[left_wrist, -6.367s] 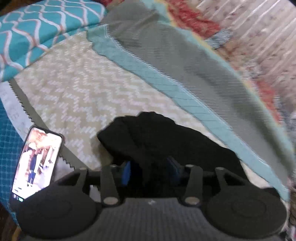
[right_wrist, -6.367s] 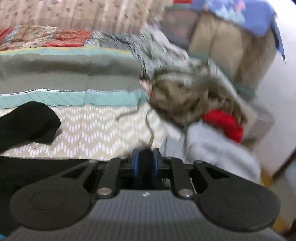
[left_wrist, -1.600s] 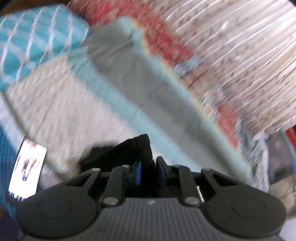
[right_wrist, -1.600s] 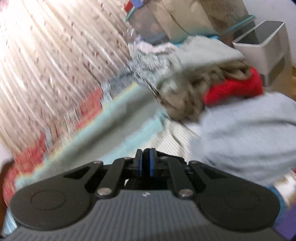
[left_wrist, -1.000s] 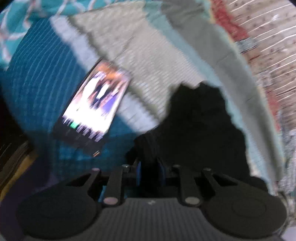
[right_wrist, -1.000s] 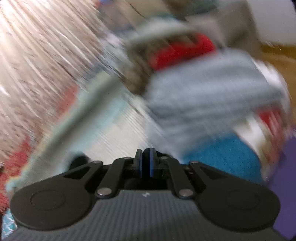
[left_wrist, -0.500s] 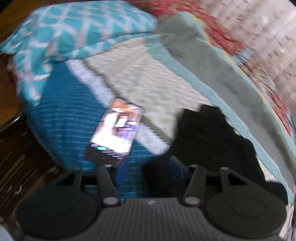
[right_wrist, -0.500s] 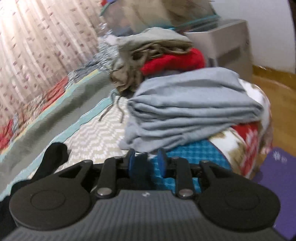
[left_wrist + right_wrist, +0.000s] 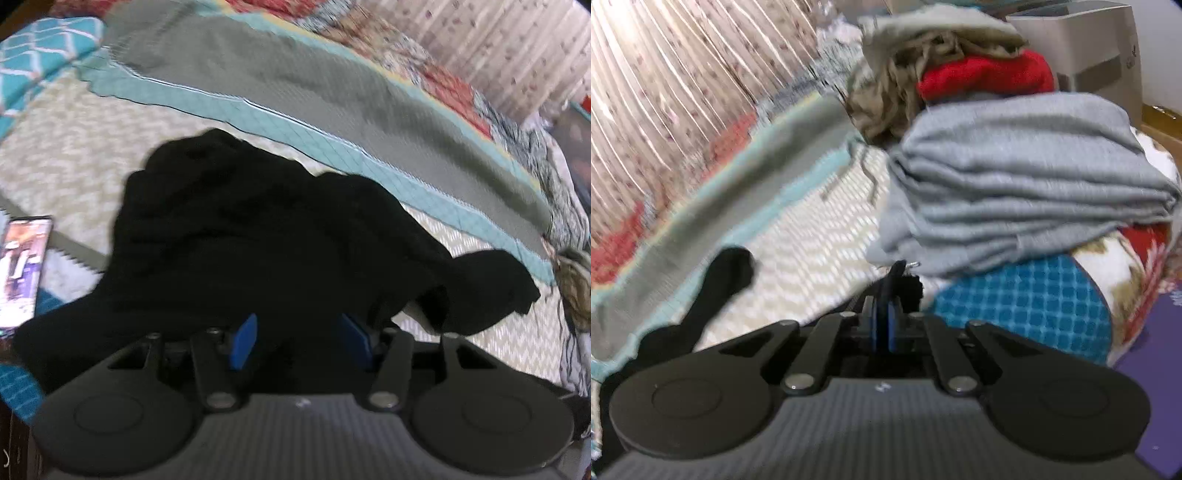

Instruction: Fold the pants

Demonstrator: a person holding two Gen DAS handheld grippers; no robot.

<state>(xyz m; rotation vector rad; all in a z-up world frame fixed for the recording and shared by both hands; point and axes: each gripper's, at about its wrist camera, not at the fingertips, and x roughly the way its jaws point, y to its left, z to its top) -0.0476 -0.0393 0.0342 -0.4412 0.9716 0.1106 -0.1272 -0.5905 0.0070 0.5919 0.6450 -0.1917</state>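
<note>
Left gripper [image 9: 300,341] spread wide over crumpled black pants [image 9: 258,236] | right gripper [image 9: 882,325] pinching black cloth edge | bed, folded grey garment [image 9: 1015,177] right.

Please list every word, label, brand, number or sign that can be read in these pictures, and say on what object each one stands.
No text can be read.
Phone: its lit screen shows a picture, too blurred to read.
Appliance: a small dark mark near its right edge, too small to read.
Left gripper and right gripper: each body bears a tiny pale mark, not legible.
</note>
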